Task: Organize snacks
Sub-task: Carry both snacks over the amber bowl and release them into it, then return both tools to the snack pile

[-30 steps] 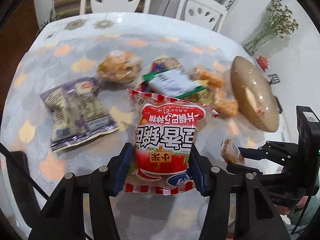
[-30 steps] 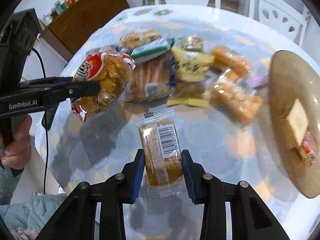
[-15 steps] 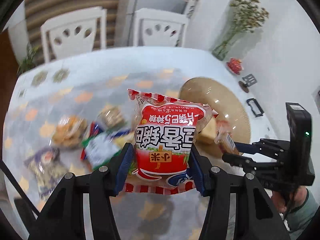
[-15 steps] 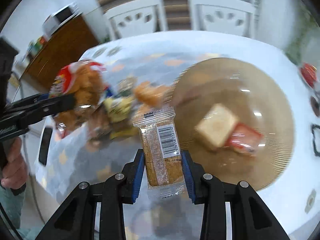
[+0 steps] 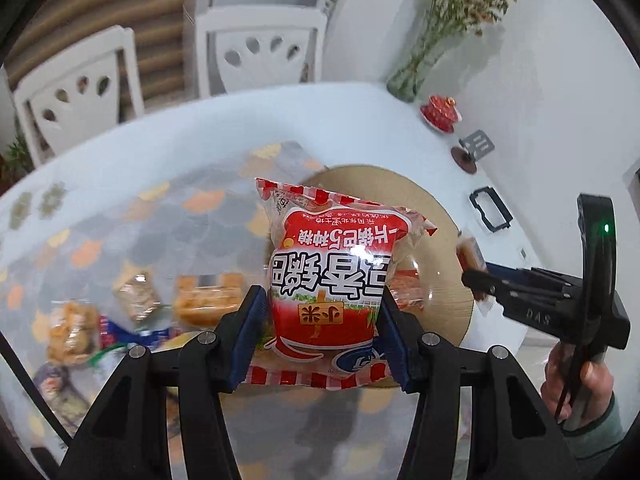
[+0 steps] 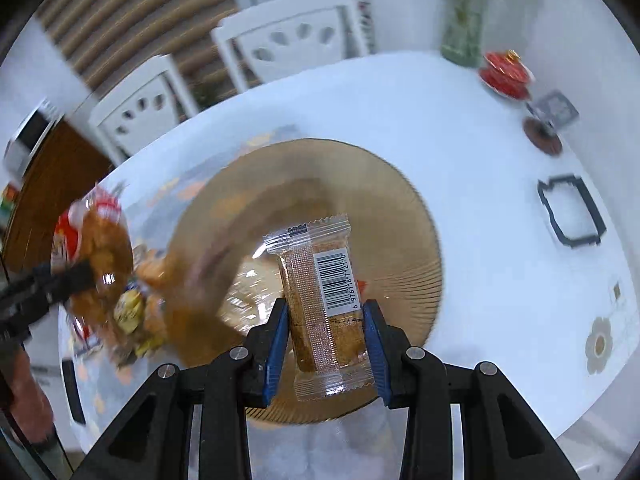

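My left gripper (image 5: 322, 320) is shut on a red and white snack bag (image 5: 332, 276), which hangs above the near edge of a round tan plate (image 5: 440, 248). My right gripper (image 6: 325, 328) is shut on a small clear-wrapped brown cake bar (image 6: 320, 300) and holds it over the middle of the same plate (image 6: 400, 216). In the left wrist view the right gripper (image 5: 476, 280) reaches in from the right with its bar over the plate's right rim. The red bag (image 6: 94, 248) shows blurred at the left in the right wrist view. The plate's contents are mostly hidden.
Several wrapped snacks (image 5: 136, 308) lie on the patterned tablecloth left of the plate. A glass vase with dried flowers (image 5: 420, 68), a red dish (image 5: 440, 114) and a black frame (image 5: 490, 208) stand on the far right. Two white chairs (image 5: 256, 44) stand behind the table.
Both grippers swung to the right from above the snack pile to over the tan plate, each keeping its snack. The plate now sits under the two held packets.
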Tool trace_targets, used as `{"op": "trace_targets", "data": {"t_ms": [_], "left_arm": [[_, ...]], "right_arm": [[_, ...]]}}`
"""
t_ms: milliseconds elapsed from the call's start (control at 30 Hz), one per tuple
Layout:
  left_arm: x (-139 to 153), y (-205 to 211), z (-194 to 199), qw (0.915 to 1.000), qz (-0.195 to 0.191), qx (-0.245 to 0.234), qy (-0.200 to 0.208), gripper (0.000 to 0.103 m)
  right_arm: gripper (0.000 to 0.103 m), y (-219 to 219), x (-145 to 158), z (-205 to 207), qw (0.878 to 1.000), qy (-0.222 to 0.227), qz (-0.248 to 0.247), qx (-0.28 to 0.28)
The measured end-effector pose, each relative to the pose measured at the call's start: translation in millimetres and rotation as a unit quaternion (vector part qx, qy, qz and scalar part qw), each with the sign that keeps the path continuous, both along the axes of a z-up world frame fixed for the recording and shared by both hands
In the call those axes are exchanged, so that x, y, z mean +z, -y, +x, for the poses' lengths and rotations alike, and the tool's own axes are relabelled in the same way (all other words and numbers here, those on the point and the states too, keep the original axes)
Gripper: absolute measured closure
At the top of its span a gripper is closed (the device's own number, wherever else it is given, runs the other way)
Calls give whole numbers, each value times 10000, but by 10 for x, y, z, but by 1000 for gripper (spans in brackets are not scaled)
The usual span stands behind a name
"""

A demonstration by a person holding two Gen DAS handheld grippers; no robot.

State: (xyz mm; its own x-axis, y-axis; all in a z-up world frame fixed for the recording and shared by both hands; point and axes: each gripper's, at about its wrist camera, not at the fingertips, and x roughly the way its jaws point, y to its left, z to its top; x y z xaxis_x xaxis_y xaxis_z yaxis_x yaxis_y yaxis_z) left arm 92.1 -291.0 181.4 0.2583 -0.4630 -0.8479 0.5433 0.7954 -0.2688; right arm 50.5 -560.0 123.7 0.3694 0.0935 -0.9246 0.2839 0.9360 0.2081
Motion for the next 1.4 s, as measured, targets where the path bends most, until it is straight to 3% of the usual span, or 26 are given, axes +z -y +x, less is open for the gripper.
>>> {"op": "trace_targets", "data": {"t_ms": [300,333,367,400,433,700,1100,1400], "left_arm": [[-222,463,117,9995,150,-171,-197,50],[-234,492,139,9996,131,-154,-182,49],[-252,504,165,9996,119,-129,-201,42],[-279,519,198,9995,130,-85,-266,33],[-313,507,225,9993,95,-29,-370,31],[-418,237,180,9982,94,124,-581,31],[-389,-793,-42,9940,47,935,-569,31],[-284,-2210,-133,9737,73,2229,-477,31]], "right_arm": [[67,177,-46,276,9996,76,244,-111],[63,176,-41,315,9996,98,254,-92],[56,171,-43,352,9996,93,273,-56],[41,170,-47,385,9996,77,265,-50],[38,171,-41,395,9997,107,222,-82],[38,143,-149,308,9995,-17,316,-3],[38,-541,-75,219,9979,-19,272,586],[38,-1371,19,268,9912,61,376,1269]]}}
